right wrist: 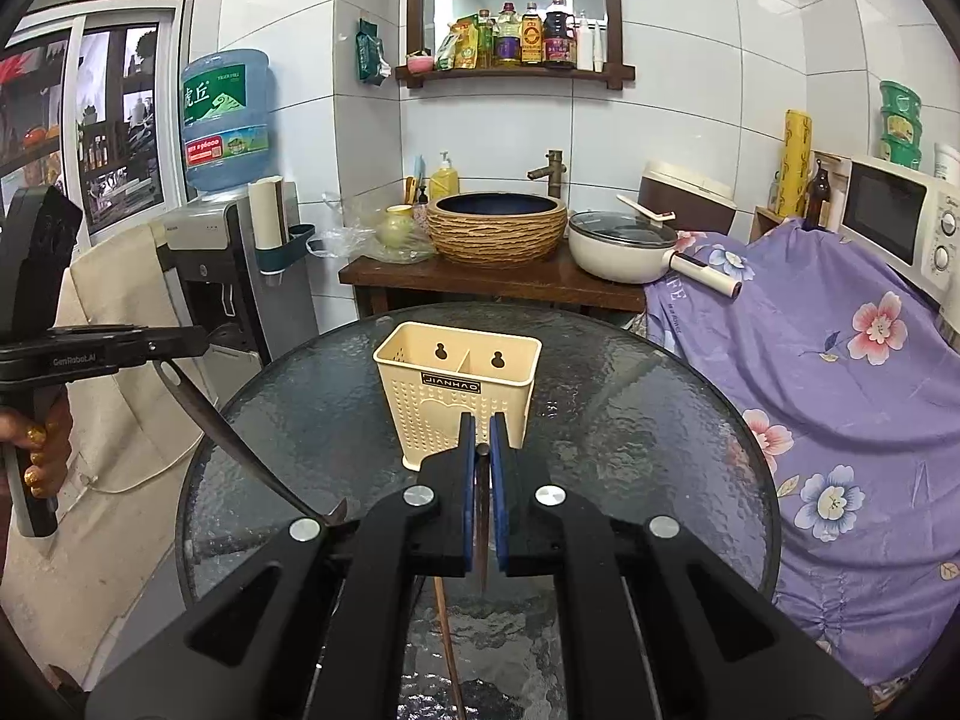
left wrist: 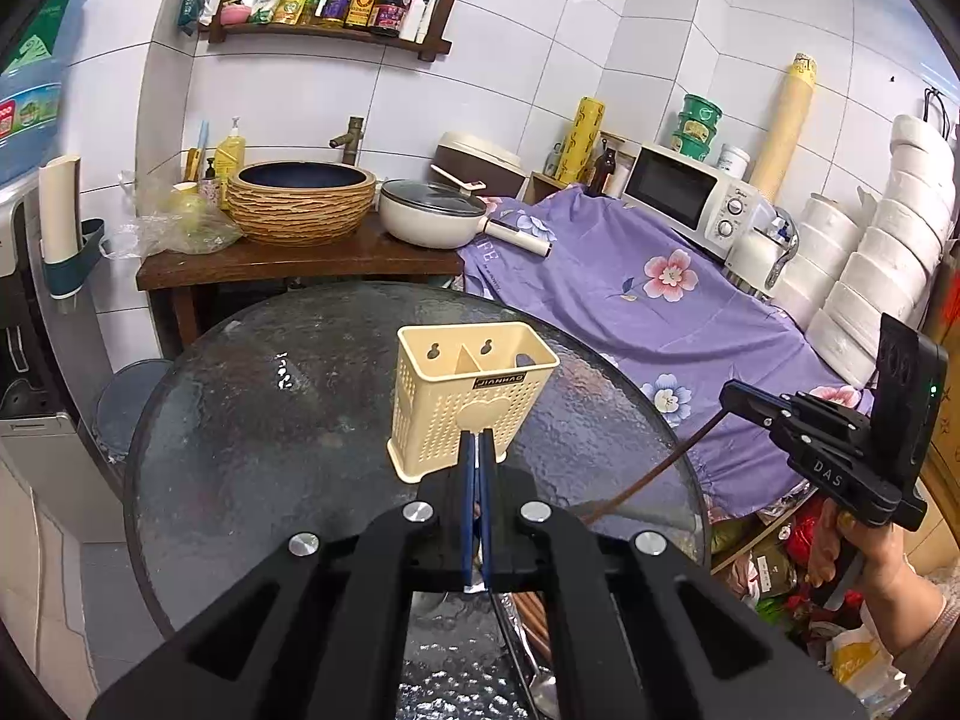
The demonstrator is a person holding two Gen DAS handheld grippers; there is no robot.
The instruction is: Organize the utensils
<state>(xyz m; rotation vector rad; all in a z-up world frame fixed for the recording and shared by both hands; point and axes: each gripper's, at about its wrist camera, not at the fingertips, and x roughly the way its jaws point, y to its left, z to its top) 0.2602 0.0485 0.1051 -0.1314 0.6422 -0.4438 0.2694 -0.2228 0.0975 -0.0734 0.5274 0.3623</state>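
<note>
Left gripper [left wrist: 478,441] is clamped on a flat metal utensil handle [right wrist: 231,441], hanging down over the glass table's [left wrist: 252,420] left edge. The cream two-compartment utensil holder [right wrist: 459,387] stands upright mid-table, both compartments empty. Right gripper [right wrist: 482,429] is closed on a thin brown chopstick [right wrist: 482,516], angled down toward the table, right of the holder.

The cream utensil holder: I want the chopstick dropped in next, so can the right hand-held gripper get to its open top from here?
Probably yes. The cream utensil holder stands upright just ahead of the right hand-held gripper, both compartments look empty, and only bare glass table lies around it.
</note>
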